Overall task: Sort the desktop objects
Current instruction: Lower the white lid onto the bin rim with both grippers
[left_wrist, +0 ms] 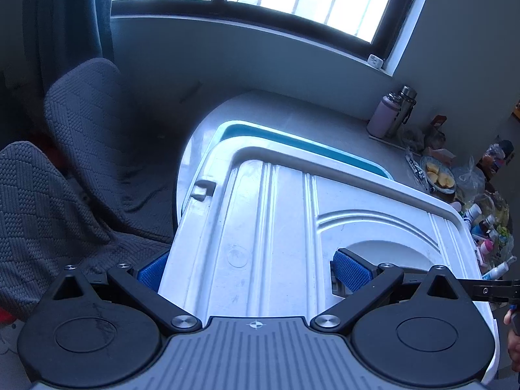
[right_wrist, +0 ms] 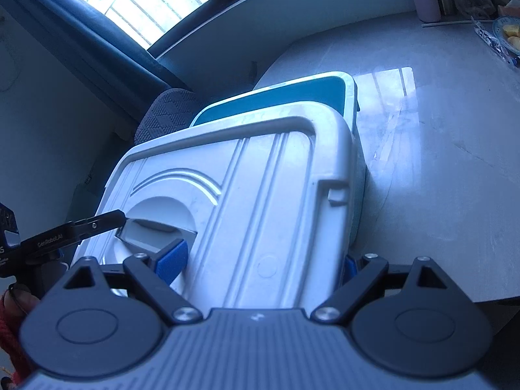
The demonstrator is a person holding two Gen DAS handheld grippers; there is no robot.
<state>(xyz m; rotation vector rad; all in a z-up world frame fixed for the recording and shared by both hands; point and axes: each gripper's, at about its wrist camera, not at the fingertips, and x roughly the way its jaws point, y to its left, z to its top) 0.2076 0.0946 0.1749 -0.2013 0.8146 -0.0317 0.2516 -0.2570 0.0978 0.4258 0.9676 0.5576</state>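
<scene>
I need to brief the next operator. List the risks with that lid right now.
1. The white lid sits skewed over the blue bin, half off its rim; it may slide off.
2. Left hand-held gripper and right hand-held gripper each straddle it wide; uneven grip could tip it onto the table.
</scene>
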